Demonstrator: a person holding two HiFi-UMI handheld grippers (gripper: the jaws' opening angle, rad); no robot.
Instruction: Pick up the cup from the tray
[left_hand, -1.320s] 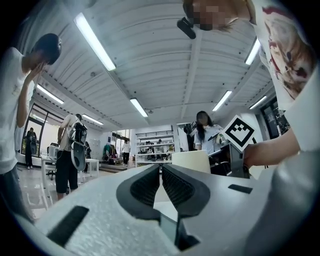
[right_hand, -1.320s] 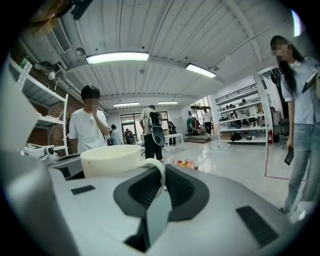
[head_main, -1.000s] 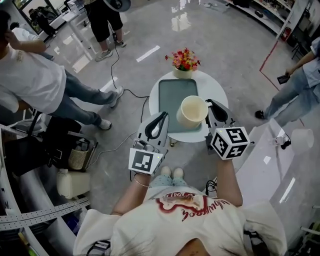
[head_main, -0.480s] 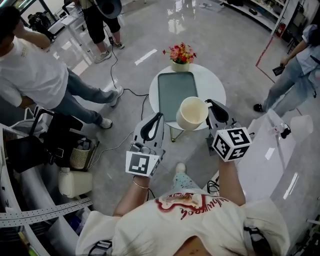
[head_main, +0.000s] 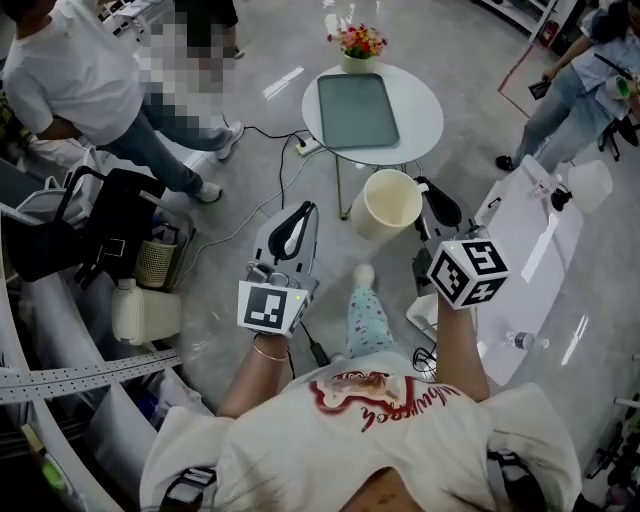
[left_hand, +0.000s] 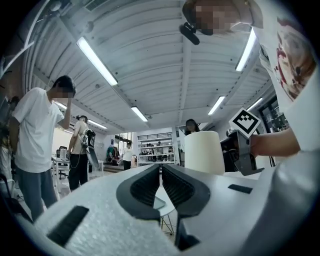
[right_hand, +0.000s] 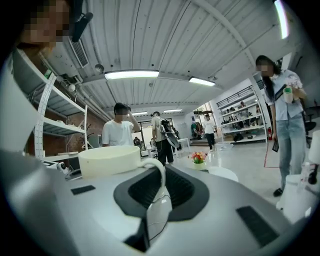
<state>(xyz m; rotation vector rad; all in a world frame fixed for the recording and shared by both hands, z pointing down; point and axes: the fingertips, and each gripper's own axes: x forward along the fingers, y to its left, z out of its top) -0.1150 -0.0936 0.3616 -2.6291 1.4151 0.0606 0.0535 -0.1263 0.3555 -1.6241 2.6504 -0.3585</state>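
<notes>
The cream cup (head_main: 385, 203) hangs in the air over the grey floor, well short of the round white table (head_main: 422, 112). My right gripper (head_main: 422, 187) is shut on the cup's handle. In the right gripper view that handle (right_hand: 159, 175) runs between the two jaws, with the cup's body (right_hand: 109, 160) to the left. The grey-green tray (head_main: 357, 110) lies bare on the table. My left gripper (head_main: 304, 209) is held level beside the cup, shut and holding nothing; its jaws meet in the left gripper view (left_hand: 161, 168), where the cup (left_hand: 204, 152) shows to the right.
A flower pot (head_main: 357, 42) stands at the table's far edge. Cables and a power strip (head_main: 305, 147) lie on the floor left of the table. A black cart (head_main: 110, 235) is at the left, a white bench (head_main: 530, 235) at the right. People stand at the top left and top right.
The person has backed away from the table, carrying the cup off with the right gripper. The tray and table now lie farther off, and both grippers hang over the floor.
</notes>
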